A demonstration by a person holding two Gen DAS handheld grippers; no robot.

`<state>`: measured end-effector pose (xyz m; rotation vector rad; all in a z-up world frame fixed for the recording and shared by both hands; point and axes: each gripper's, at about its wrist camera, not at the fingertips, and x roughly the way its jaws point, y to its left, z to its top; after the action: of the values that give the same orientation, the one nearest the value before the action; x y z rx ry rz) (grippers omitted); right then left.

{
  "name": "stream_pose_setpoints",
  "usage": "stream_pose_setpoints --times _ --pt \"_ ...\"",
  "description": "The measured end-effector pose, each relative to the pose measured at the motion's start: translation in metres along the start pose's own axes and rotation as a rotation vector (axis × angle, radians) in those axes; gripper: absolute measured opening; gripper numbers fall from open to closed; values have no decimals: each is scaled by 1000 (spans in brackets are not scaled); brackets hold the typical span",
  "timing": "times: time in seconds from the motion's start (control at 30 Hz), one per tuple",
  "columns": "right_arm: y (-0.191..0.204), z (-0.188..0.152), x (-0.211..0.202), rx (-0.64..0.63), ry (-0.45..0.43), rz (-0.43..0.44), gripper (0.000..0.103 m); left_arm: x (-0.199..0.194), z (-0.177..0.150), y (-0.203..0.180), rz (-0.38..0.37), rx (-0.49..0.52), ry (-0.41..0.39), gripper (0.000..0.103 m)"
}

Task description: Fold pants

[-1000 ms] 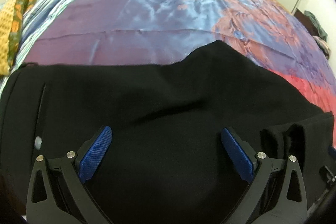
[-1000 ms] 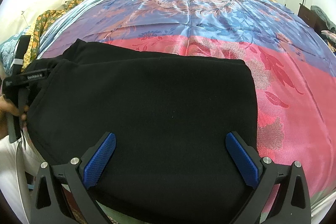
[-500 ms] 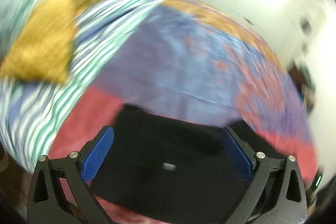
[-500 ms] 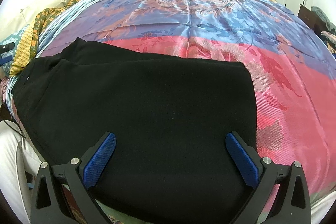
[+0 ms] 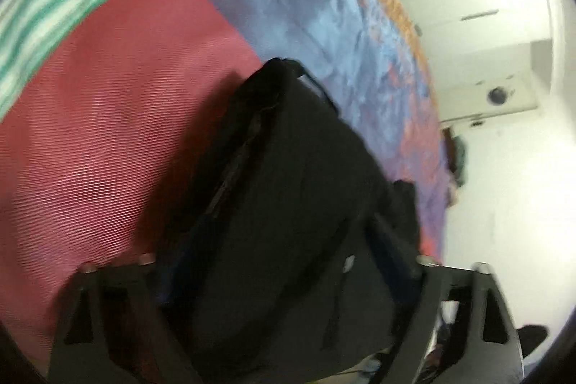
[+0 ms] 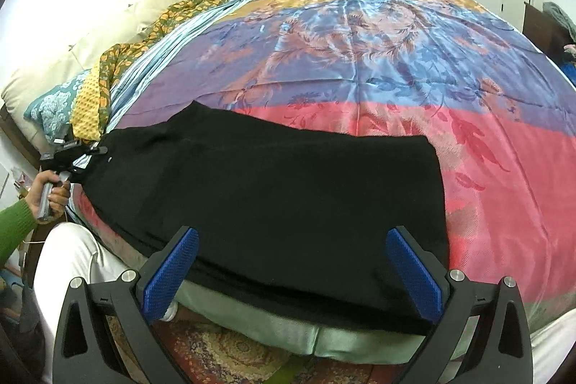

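Right wrist: pants on bedspread (satin).

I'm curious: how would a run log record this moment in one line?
pants: flat on bed | left gripper: open, at pants' end | right gripper: open, above

Left wrist close, tilted; right wrist farther; both face pants on bed.

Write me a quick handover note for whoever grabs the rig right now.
Left hand-held gripper: open, jaws either side of the pants at their left end; blur hides any contact.
Right hand-held gripper: open, holding nothing, over the near edge.
The pants lie flat as one long black band along the near side of the bedspread.
Lengthwise fold looks done; crosswise folds are left.
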<state>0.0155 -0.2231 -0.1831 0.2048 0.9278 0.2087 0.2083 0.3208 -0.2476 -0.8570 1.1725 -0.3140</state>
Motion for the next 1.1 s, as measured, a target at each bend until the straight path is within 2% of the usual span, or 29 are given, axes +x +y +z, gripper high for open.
stream_pose_setpoints --times 0.07,0.13,0.17,0.2,0.27,0.3,0.43,0.57,0.7,0.77,0.83,0.9,0.93,1.0,1.07,1.1 --pt "1 -1 3 4 6 10 103 6 -4 -12 68 32 13 96" --pt "3 -1 1 2 -2 19 103 7 -7 -27 191 89 19 85" --pt "3 -1 0 -1 -10 23 103 6 -9 -34 269 113 12 68" --pt "3 -1 -2 -2 -20 25 103 1 -12 -37 274 114 3 52" --pt "1 -2 -7 8 -39 29 103 -16 -15 -40 252 82 -22 30" --pt "-2 -2 -8 17 -48 31 103 -26 -18 -45 235 66 -40 23" --pt "-14 -2 -14 60 -82 35 103 -49 -26 -91 230 109 -101 18" --pt "-26 -4 -21 98 -120 34 103 -60 -48 -172 185 201 -135 15" --pt "-44 -6 -30 157 -168 30 103 -30 -92 -264 221 348 -140 15" --pt "-53 -7 -35 187 -187 25 103 -19 -116 -290 237 408 -139 15" --pt "-61 -8 -39 211 -203 19 103 17 -144 -322 252 473 -127 16" --pt "-69 -9 -44 234 -221 5 103 56 -170 -339 231 513 -70 14" --pt "-73 -10 -46 247 -229 -2 103 82 -187 -348 158 514 -2 17" --pt "-82 -11 -50 273 -247 -14 103 133 -217 -363 80 548 143 36" --pt "-90 -13 -53 305 -259 -17 103 157 -240 -374 94 608 220 36" --pt "-96 -14 -55 333 -267 -17 103 155 -247 -378 70 634 233 36"
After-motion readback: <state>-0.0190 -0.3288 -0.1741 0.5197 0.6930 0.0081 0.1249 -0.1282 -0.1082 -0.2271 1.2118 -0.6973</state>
